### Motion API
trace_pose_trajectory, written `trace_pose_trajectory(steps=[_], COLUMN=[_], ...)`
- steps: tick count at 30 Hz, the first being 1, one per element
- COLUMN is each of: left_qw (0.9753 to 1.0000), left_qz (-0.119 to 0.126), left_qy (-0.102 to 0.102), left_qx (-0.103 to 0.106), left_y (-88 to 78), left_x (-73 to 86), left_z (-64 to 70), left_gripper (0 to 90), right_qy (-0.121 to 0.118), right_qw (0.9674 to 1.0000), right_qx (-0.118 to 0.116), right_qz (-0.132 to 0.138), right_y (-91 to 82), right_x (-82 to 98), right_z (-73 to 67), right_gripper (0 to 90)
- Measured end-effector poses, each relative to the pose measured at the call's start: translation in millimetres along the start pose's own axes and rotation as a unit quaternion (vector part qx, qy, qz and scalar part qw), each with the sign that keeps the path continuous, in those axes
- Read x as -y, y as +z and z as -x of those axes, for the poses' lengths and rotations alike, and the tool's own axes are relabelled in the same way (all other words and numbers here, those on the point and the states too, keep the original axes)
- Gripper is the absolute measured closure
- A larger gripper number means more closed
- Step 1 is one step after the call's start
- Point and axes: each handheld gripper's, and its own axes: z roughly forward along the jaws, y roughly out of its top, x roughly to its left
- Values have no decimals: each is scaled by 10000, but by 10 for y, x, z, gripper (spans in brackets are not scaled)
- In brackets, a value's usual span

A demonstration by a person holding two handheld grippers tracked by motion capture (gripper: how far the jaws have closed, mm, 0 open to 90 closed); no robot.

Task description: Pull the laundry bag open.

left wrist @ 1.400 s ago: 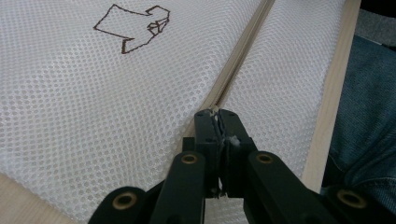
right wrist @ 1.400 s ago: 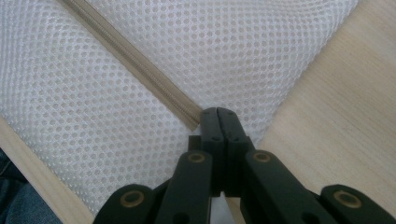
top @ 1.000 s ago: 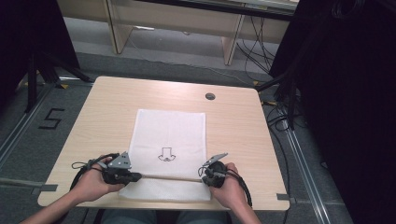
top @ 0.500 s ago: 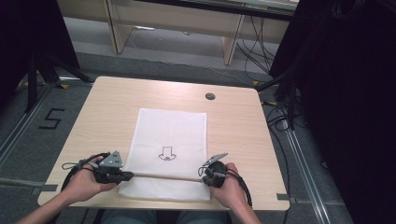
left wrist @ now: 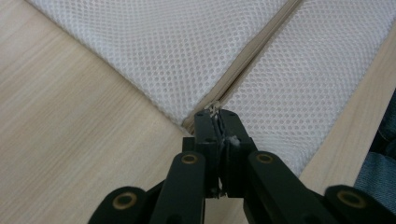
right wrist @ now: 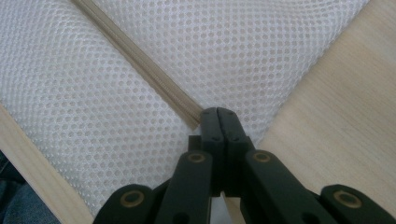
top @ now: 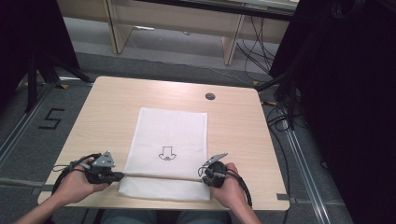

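- A white mesh bag (top: 168,154) lies flat on the wooden table (top: 112,112), near the person's edge, with a small dark print on its middle.
- A beige zipper (top: 159,176) runs across the bag close to its near end, from one side edge to the other.
- The left hand (top: 77,184) rests low on the table at the bag's left edge, forearm coming in from the bottom left corner, and holds the left gripper (top: 122,175) level, pointing right toward the zipper's end.
- In the left gripper view its jaws are pressed together on the small metal zipper pull (left wrist: 214,111) at the bag's edge.
- The right hand (top: 227,184) sits at the bag's right edge, wrist bent inward, aiming the right gripper (top: 201,177) left at the zipper's other end.
- In the right gripper view its jaws are closed tight, pinching the end of the zipper tape (right wrist: 191,116) and the mesh there.
- The two grippers face each other along the zipper line, well apart.
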Motion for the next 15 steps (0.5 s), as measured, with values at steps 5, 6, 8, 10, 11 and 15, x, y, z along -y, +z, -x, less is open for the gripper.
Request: trace_pose_trajectory(steps=[5,6,8,10,11,15], left_qw=[9999,10000,9999,9999,9997,9997], left_qz=[-34,-73,-89,-140,-66,-184], left_qy=[-135,-67,-52,-82,-213,-152], left_qx=[29,-8,9,8,51,-1], left_y=[3,-3,-5,-10,5,2], left_x=[40,45,53,60,70,72], left_z=[-2,-5,-15,-11,-2,-17], left_gripper=[874,874,873,873,873,873], right_qy=[-51,-92,-89,-11,-17,9], right_qw=[10000,9999,10000,10000,10000,10000], right_qx=[6,8,4,-16,-17,-30], right_qz=[23,43,40,1,9,2], right_y=[3,6,6,0,1,0], right_x=[1,0,-1,2,2,3], right_z=[7,13,14,4,6,6], right_gripper=[900,900,900,900,900,900])
